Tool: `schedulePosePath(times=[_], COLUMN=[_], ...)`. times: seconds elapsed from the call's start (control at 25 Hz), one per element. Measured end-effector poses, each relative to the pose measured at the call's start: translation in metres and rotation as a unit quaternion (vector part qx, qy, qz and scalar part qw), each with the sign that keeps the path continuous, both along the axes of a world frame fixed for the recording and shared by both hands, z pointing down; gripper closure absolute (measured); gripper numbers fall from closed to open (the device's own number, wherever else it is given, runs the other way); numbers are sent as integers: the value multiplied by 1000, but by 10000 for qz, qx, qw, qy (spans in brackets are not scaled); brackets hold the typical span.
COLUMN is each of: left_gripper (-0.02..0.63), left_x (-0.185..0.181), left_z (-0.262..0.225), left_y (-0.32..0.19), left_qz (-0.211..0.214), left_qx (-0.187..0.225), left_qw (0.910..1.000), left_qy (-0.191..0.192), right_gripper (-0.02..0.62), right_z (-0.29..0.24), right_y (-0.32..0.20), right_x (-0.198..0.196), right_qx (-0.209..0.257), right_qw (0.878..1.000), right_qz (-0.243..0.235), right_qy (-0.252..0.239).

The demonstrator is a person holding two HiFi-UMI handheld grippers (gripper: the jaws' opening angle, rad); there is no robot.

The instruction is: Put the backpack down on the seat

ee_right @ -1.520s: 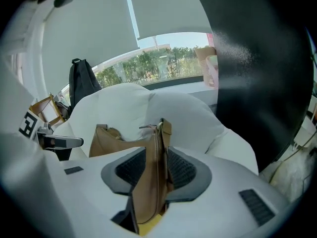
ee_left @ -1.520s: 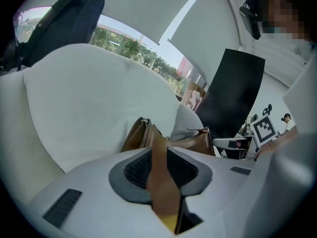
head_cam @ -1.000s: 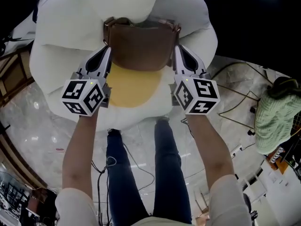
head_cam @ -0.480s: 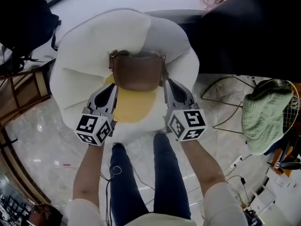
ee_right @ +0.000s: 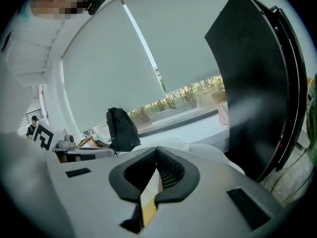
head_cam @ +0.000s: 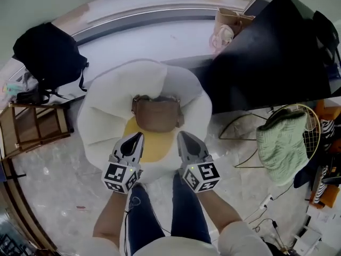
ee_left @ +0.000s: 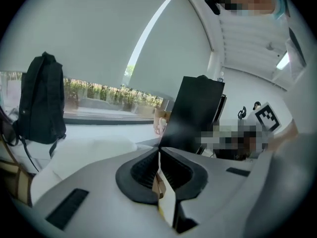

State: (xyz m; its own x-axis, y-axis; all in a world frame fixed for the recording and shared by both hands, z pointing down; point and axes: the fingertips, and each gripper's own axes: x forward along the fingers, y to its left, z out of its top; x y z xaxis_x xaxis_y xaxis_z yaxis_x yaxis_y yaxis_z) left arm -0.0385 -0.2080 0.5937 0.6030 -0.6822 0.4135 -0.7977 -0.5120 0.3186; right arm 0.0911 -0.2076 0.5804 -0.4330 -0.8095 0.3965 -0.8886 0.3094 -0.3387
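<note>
Head view, looking down: brown backpack (head_cam: pixel 158 113) sits on a white seat (head_cam: pixel 101 121) w/ a yellow centre, on the seat's far part, just past the yellow patch. Left gripper (head_cam: pixel 138 137) and right gripper (head_cam: pixel 181 136) hover on the near side of it, one to each side, tips close to the backpack but not touching. Both sets of jaws are clenched together w/ nothing between them; each gripper view shows the pads meeting. Person's legs (head_cam: pixel 189 207) stand below on pale floor (head_cam: pixel 58 196). Far left: black bag (head_cam: pixel 50 55) on a ledge. Right: black panel (head_cam: pixel 272 52), green cloth (head_cam: pixel 279 145).
</note>
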Motion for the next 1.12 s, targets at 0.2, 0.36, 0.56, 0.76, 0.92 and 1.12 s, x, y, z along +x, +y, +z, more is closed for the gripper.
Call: schedulePosePath(times=[0.2, 0.36, 0.56, 0.76, 0.92, 1.12], left_gripper=[568, 568, 568, 568, 568, 568], left_x=[-2, -1, -10, -16, -27, -30], left_z=[-48, -90, -134, -174, -199, -232], left_y=[20, 29, 45, 64, 76, 92], left_qz=[2, 41, 137, 162, 106, 113], left_qx=[120, 286, 573, 855, 931, 1034], left_qw=[9999, 9995, 9983, 9962, 9956, 9946], left_qy=[-7, 107, -24, -20, -12, 64], right_gripper=[565, 565, 565, 565, 565, 565], right_z=[-54, -96, -141, -178, -200, -234], right_y=[14, 24, 44, 64, 74, 87], right_x=[-11, -11, -10, -4, -7, -9], right_qx=[188, 366, 627, 746, 760, 937], right_qw=[9996, 9988, 9967, 9960, 9957, 9935], right_qz=[-183, -321, -365, -308, -397, -497], right_qy=[63, 91, 369, 370, 346, 418])
